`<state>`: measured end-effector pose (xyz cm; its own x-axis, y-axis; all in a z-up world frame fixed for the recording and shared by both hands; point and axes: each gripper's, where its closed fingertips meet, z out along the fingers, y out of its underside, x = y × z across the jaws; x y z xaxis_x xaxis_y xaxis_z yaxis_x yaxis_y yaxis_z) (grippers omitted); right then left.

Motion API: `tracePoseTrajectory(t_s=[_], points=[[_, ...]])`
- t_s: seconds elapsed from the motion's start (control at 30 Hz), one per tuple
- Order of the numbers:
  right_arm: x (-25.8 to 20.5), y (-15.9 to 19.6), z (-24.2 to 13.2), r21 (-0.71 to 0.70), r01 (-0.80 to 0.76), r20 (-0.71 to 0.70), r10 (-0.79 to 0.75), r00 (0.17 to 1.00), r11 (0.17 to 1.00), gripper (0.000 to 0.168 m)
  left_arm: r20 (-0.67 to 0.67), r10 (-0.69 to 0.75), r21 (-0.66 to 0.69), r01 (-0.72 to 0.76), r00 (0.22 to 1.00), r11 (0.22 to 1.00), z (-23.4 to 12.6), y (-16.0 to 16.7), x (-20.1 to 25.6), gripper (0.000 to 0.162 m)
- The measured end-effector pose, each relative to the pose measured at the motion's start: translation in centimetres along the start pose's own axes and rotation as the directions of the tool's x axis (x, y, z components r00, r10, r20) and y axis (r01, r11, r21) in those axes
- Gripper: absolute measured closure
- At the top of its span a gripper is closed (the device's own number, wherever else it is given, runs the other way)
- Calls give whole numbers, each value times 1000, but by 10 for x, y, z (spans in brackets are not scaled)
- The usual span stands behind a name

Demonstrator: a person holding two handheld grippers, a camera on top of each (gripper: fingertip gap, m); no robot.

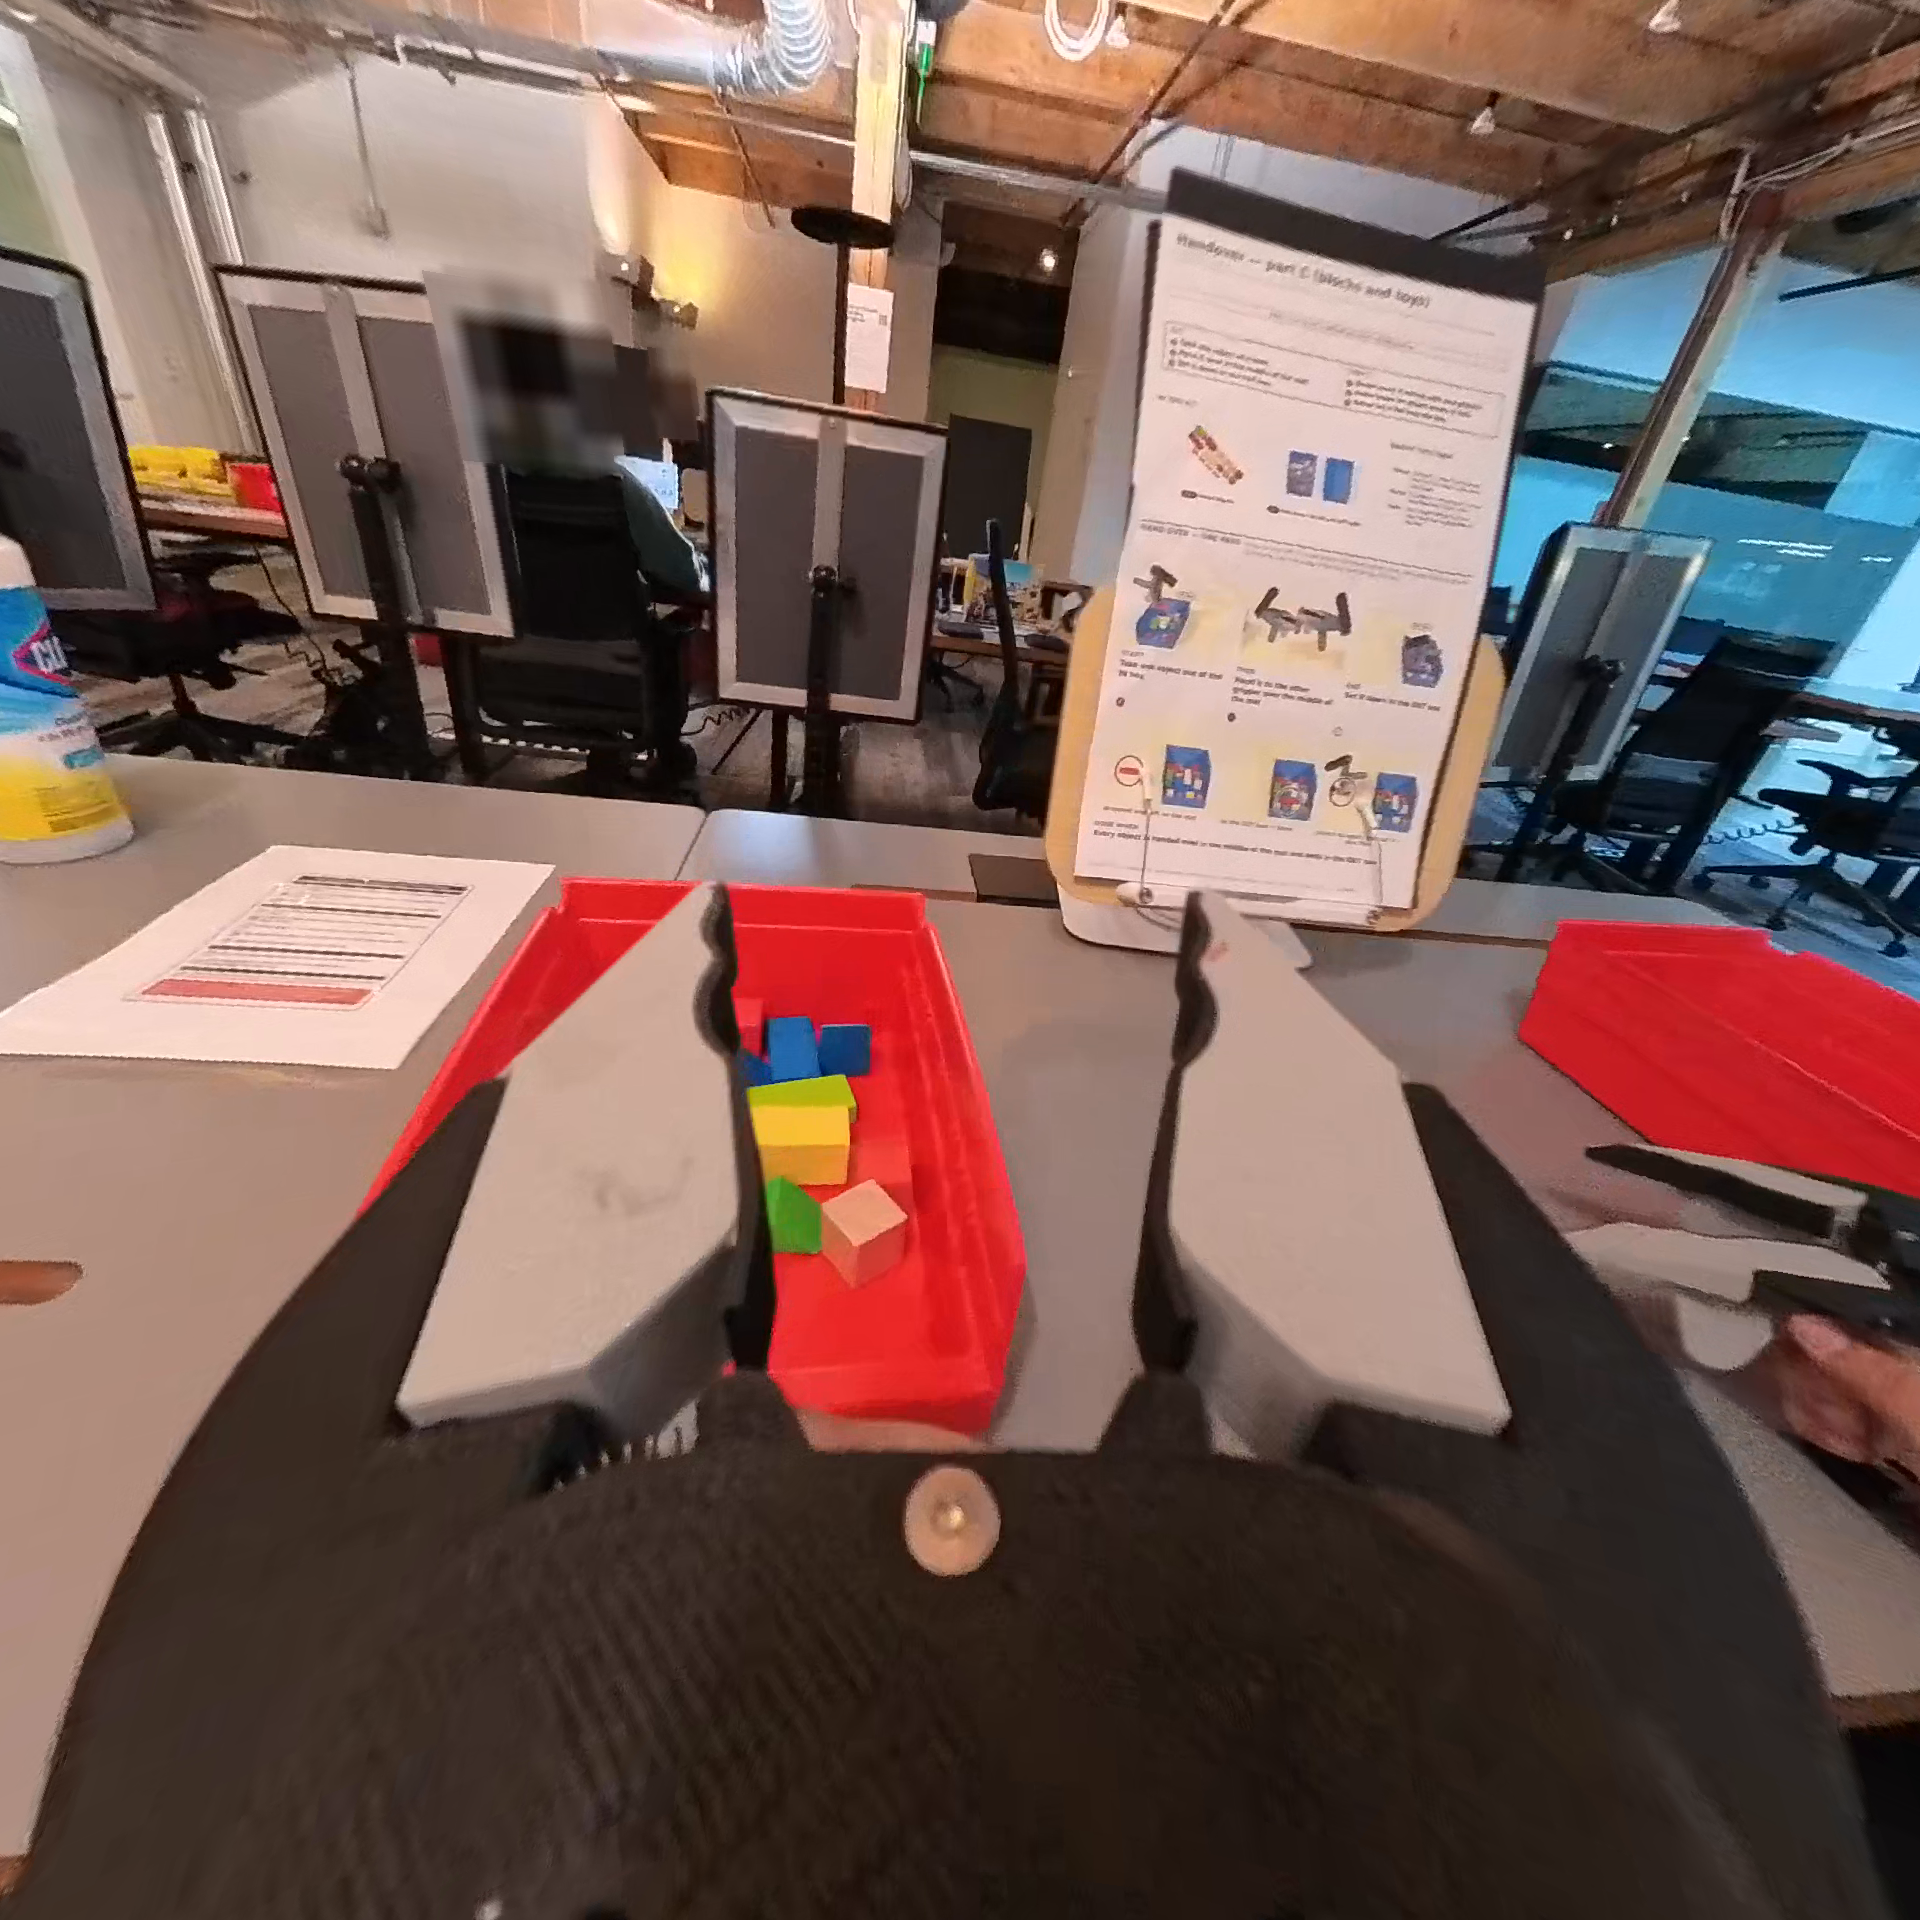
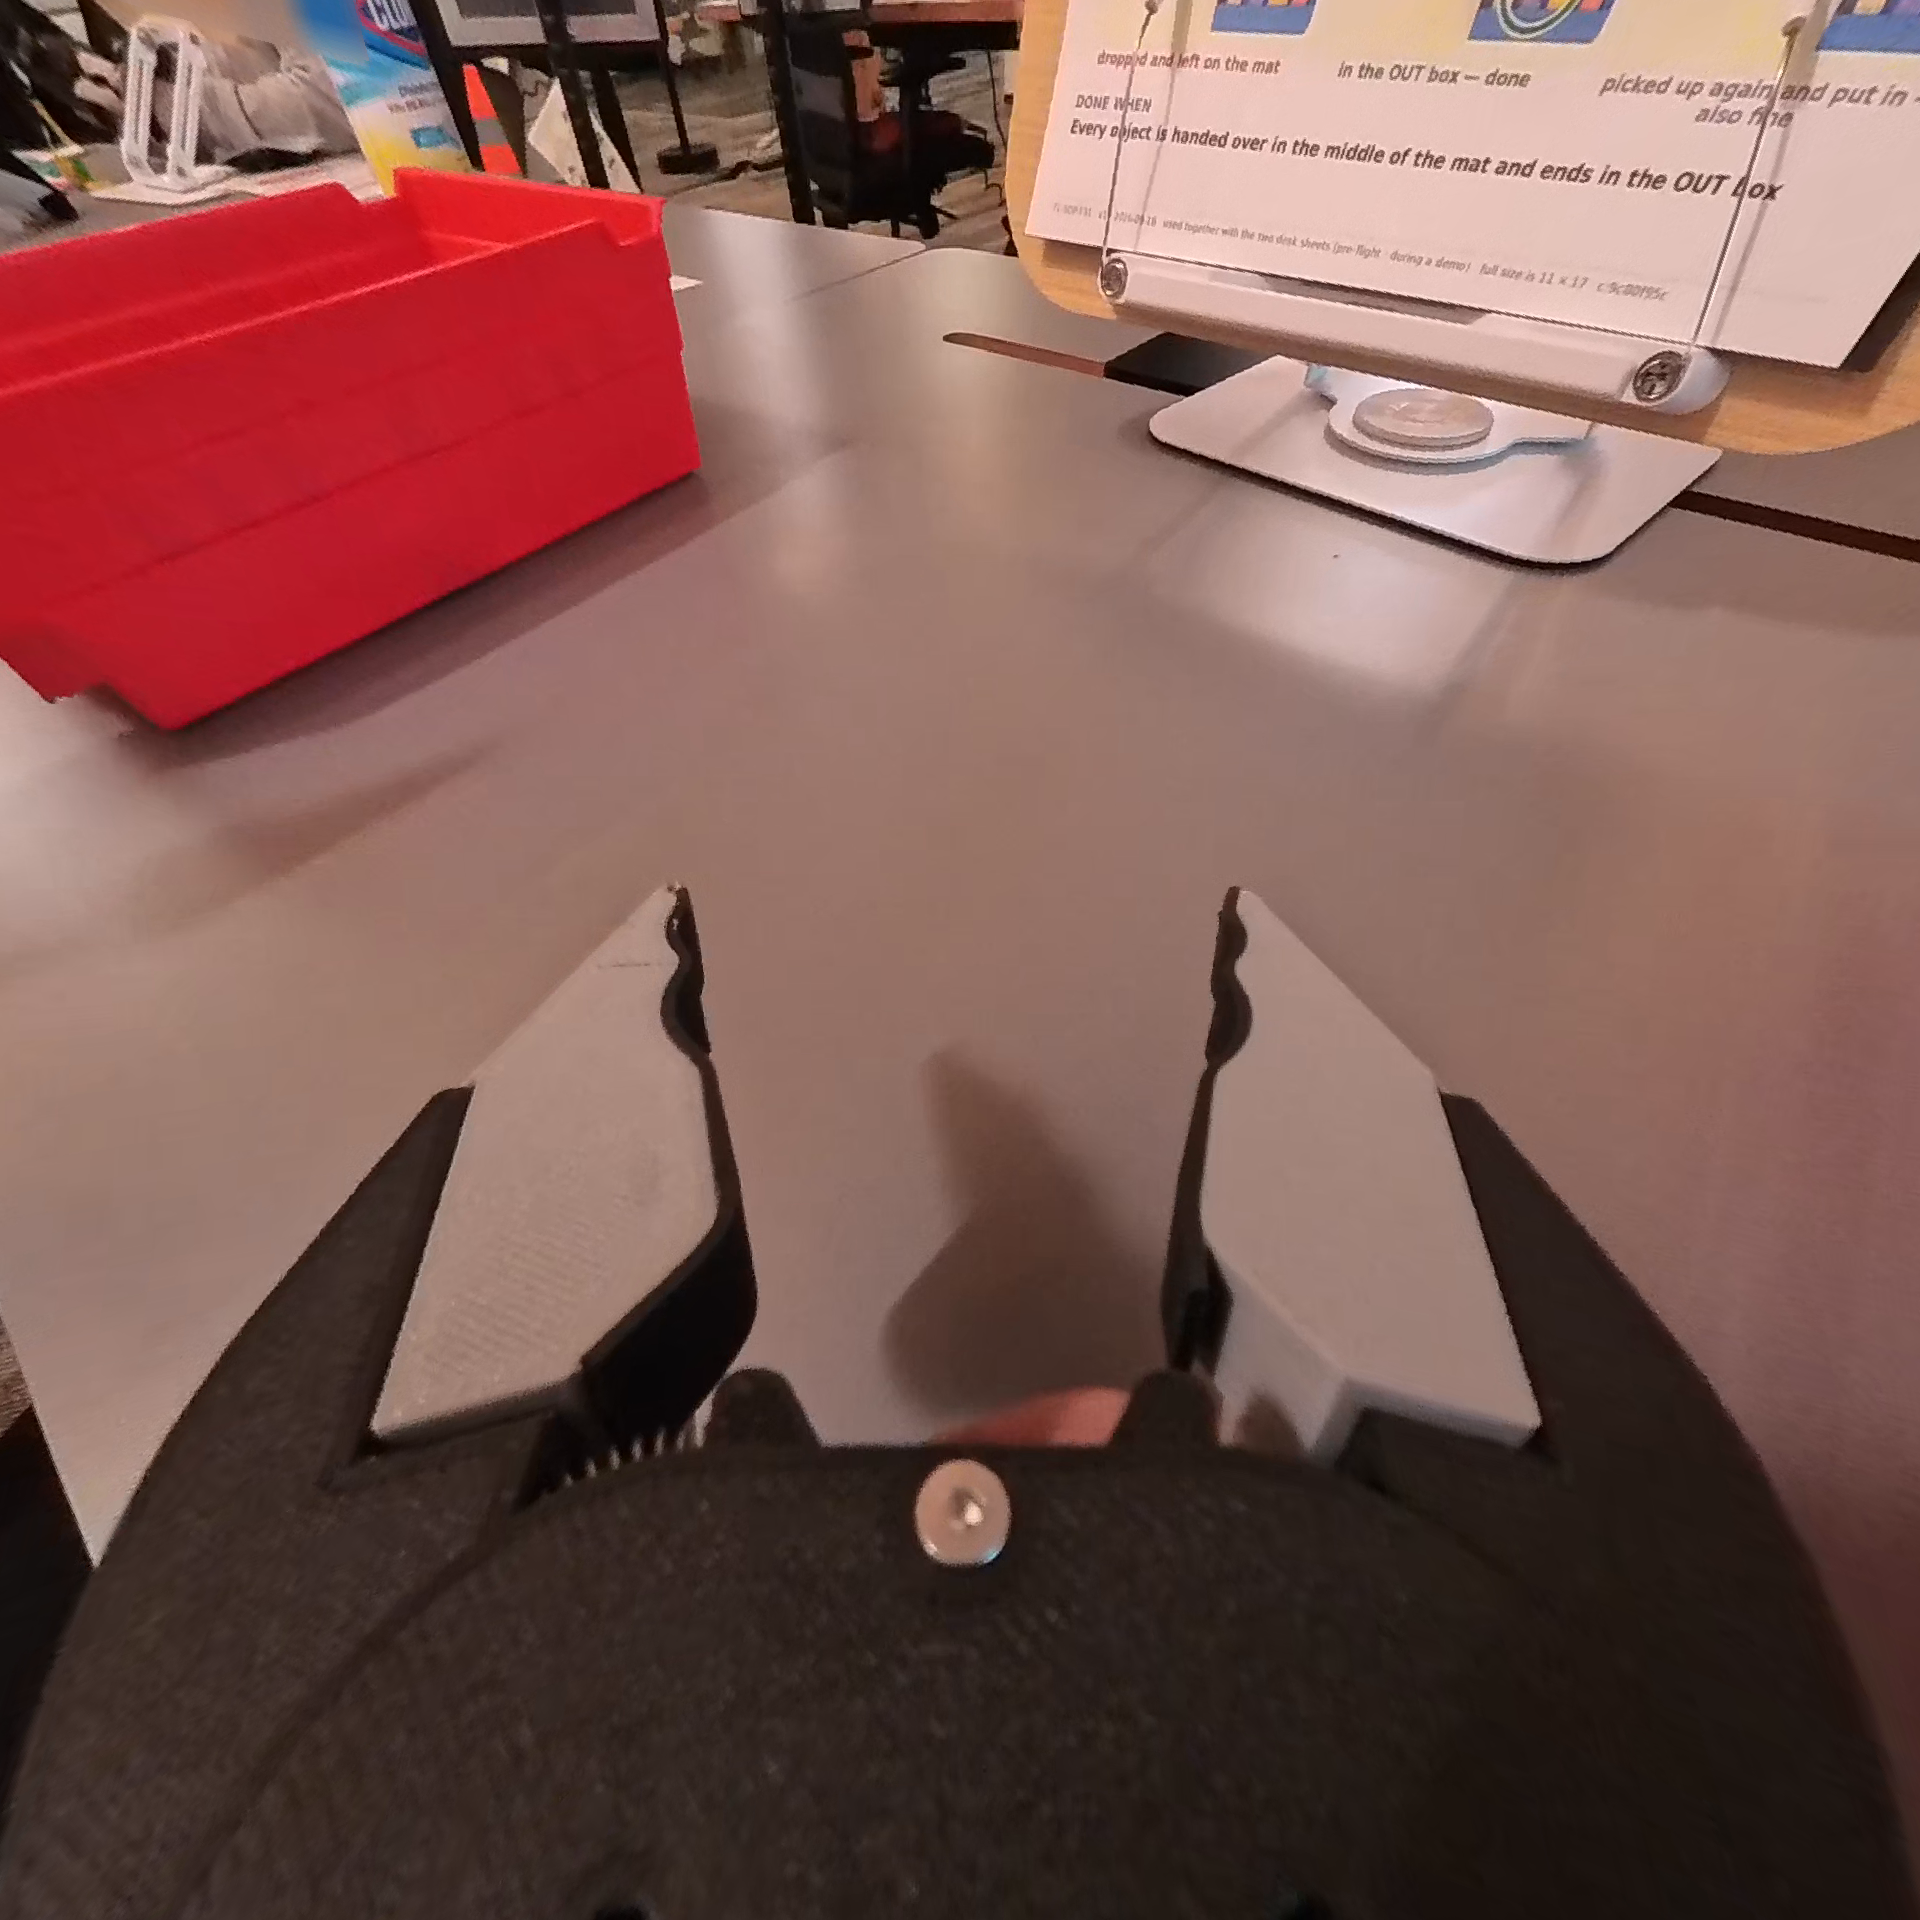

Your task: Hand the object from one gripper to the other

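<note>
A red bin (image 1: 940, 1039) on the grey mat holds several wooden blocks: blue (image 1: 795, 1044), green-and-yellow (image 1: 802, 1127), green (image 1: 793, 1216) and a plain wood cube (image 1: 864, 1231). My left gripper (image 1: 956, 914) is open and empty, held above the bin's near end, its left finger over the bin. My right gripper (image 2: 951, 904) is open and empty, low over the bare mat; it also shows at the right edge of the left wrist view (image 1: 1745, 1236), held by a hand. The same red bin shows at the left of the right wrist view (image 2: 343, 436).
A second red bin (image 1: 1725, 1029) lies at the right. An instruction sheet on a stand (image 1: 1299, 582) rises at the back; its base (image 2: 1444, 468) sits on the mat ahead of my right gripper. A printed paper (image 1: 281, 956) and a wipes canister (image 1: 47, 717) are at left.
</note>
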<state>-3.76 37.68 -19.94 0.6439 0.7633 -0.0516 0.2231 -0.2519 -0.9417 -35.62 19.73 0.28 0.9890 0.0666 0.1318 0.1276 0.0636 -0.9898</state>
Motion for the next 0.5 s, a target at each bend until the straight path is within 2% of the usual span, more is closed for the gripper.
tracePoseTrajectory(t_s=[0.13, 0.27, 0.33, 0.43, 0.5], points=[[1, 0, 0, -1, -5, -5, 5, 1000, 1000, 74, 31, -22, -45, 23, 999, 999, 10, 13, -20, 79], [1, 0, 0, -2, -2, -9, 2, 1000, 1000, 76, 61, -50, -241, 63, 997, 968, 37, 56, -46, 79], [1, 1, 0, -8, 1, -7, -1, 1000, 1000, 78, 67, -11, -330, 33, 998, 943, 54, 81, -57, 88], [0, 3, 2, -23, 3, -6, -3, 1000, 1000, 78, 96, 51, -528, 8, 994, 849, 85, 127, -87, 89], [1, 2, 2, -20, 7, -10, -7, 1000, 1000, 78, 92, 27, -653, 39, 995, 757, 99, 160, -102, 88]])
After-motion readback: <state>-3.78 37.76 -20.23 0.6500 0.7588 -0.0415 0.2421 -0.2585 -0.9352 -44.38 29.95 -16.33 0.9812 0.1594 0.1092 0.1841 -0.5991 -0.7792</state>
